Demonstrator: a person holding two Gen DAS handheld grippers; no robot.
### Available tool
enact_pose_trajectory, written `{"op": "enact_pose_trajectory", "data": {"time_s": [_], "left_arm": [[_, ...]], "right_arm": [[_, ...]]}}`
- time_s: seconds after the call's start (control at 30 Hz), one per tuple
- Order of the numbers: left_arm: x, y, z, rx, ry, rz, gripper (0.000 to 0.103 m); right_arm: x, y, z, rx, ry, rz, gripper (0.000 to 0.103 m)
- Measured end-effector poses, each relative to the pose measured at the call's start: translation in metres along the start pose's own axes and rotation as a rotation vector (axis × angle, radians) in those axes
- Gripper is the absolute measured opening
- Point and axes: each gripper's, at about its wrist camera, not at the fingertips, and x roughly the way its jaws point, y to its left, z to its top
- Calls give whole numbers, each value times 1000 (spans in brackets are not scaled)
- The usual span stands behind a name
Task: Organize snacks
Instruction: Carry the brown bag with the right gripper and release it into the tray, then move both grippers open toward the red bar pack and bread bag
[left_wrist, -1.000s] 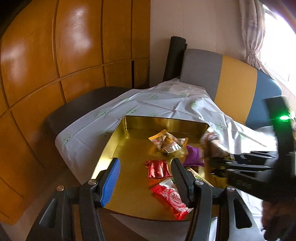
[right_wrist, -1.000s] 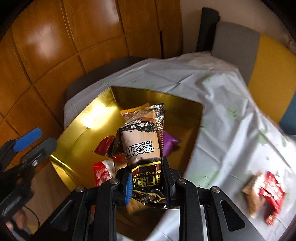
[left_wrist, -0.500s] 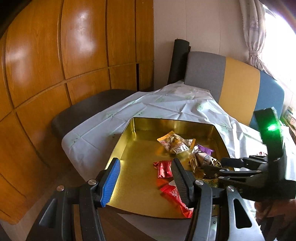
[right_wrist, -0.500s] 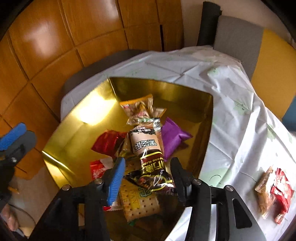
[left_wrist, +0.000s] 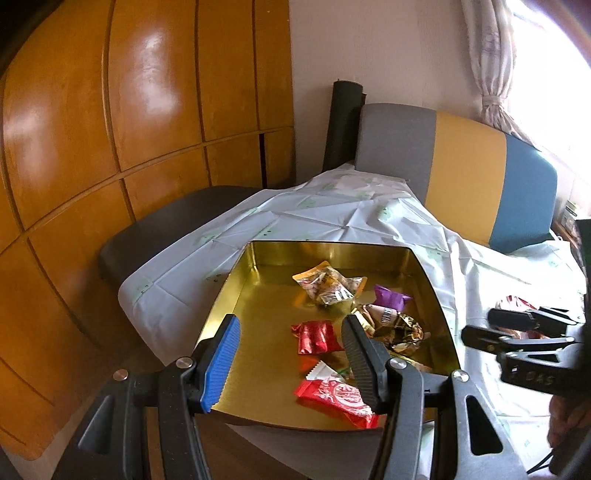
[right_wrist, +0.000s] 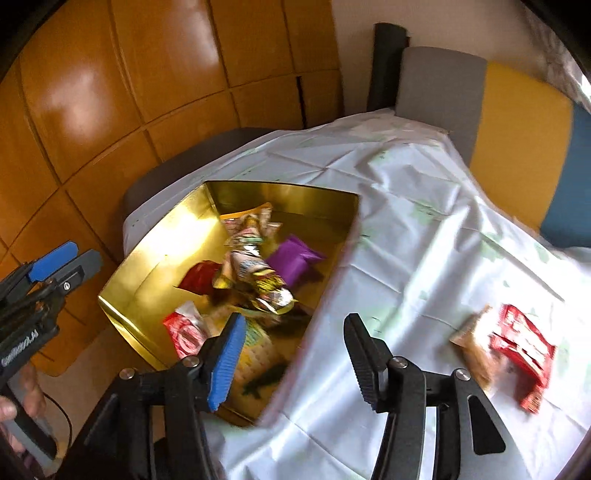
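Observation:
A gold tray (left_wrist: 332, 246) (right_wrist: 280, 186) on the white cloth holds several snack packets. Among them are a purple one (left_wrist: 391, 300) (right_wrist: 295, 258), a red one (left_wrist: 316, 334) and a red-and-white one (left_wrist: 336, 397). A brown and gold packet (left_wrist: 391, 323) (right_wrist: 258, 275) lies loose in the middle of them. My right gripper (right_wrist: 295, 362) (left_wrist: 480, 326) hangs over the tray's right rim, its jaws opening with nothing between them. My left gripper (left_wrist: 291, 363) (right_wrist: 55, 258) stands open and empty at the tray's near left corner. On the cloth to the right lie a red packet (right_wrist: 524, 347) and a brown packet (right_wrist: 474, 343).
A grey, yellow and blue seat back (left_wrist: 465, 173) rises behind the cloth (right_wrist: 406, 221). Wooden wall panels (left_wrist: 110, 129) fill the left side, with a dark seat (left_wrist: 166, 229) below them. A person's hand (right_wrist: 18, 398) holds the left gripper's handle.
My right gripper opened and let go of the brown and gold packet, which dropped into the tray. The gripper then drew back to the right, over the tray's rim. The left gripper stayed put.

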Motion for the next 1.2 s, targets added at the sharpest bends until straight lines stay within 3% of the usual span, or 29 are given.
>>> {"op": "enact_pose_trajectory", "data": {"time_s": [0.4,0.73,0.97,1.2], "left_arm": [[-10,-27,-2,71,-1,-34,58],[-13,-56,-2,142,2,-69,58],[-11,-78,-3,190,13,-92,58],[-9,-111,-2,258,20,-125,58]], "right_arm": [[-48,-74,-29,109,-38,-142,78],[-89,-144,-44,177,-56,-277,81],[-94,-196,-57,244,-44,-378,82],[-92,-257,-82,481,-11,-462,82]]}}
